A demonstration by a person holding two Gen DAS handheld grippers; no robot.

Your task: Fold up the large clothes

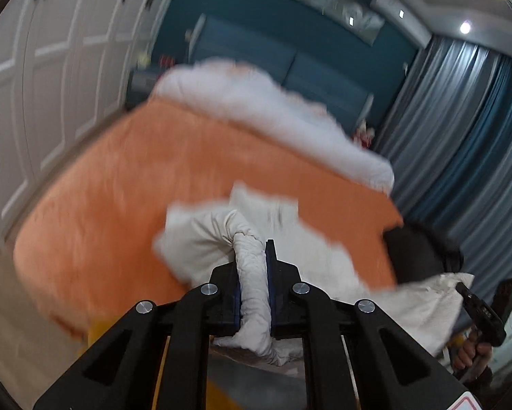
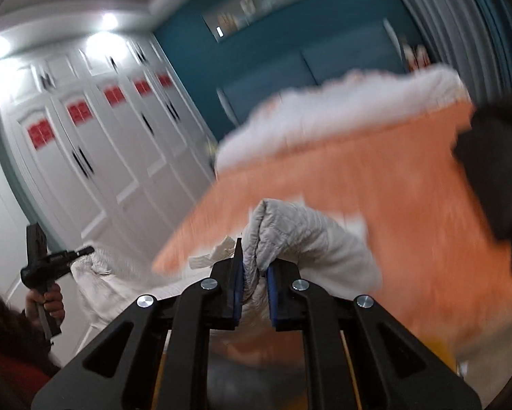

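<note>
Both grippers pinching a white quilted garment above an orange bed

The left gripper (image 1: 253, 266) and right gripper (image 2: 254, 266) each clamp a bunched edge of the white quilted garment (image 1: 204, 239), which hangs over the orange bedspread (image 1: 119, 188). Blur hides the far end, so it may be dragging; the thick roll could slip from a pad, or uneven hands could skew the fold.
</note>
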